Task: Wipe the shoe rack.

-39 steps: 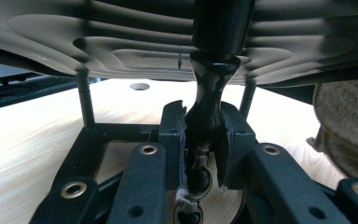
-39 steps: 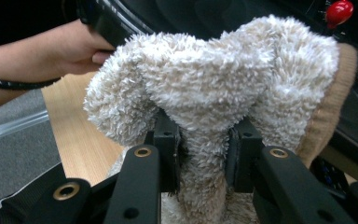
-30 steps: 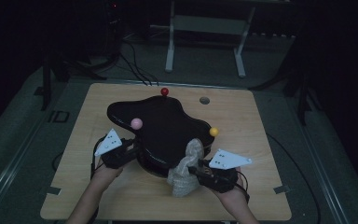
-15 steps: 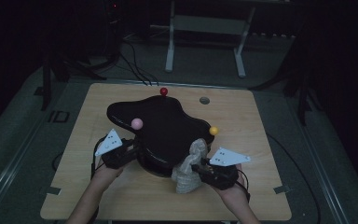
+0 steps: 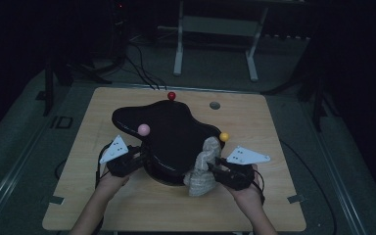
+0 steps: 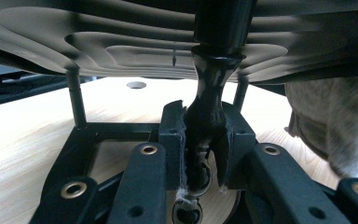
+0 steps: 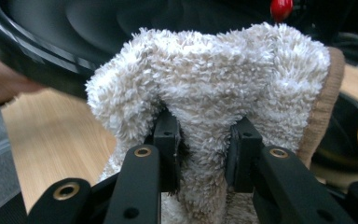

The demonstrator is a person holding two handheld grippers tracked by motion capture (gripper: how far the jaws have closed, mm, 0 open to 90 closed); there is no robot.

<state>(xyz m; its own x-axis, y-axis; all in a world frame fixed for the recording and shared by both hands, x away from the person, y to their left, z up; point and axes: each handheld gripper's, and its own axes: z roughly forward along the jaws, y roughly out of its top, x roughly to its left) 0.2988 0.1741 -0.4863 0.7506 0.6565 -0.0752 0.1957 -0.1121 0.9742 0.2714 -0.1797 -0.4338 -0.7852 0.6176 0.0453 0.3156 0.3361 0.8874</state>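
Observation:
A glossy black, blob-shaped top (image 5: 171,132) stands on thin legs in the middle of the wooden table (image 5: 274,196). My left gripper (image 5: 139,157) is at its left front edge, shut on a black central stem (image 6: 209,93) under the top; the gripper (image 6: 203,144) clasps the stem's narrow lower part. My right gripper (image 5: 214,169) is at the right front edge, shut on a fluffy beige cloth (image 5: 203,166). The bunched cloth (image 7: 223,79) bulges over that gripper (image 7: 203,144) and rests against the black top's rim.
Three small balls stand on pins around the black top: red (image 5: 171,95) at the back, pink (image 5: 143,129) on the left, yellow (image 5: 223,136) on the right. A round hole (image 5: 215,105) is in the table's far side. The surroundings are dark, with cables on the floor.
My right gripper has carried the cloth a little up and forward against the black top's rim. The left gripper has stayed on the stem.

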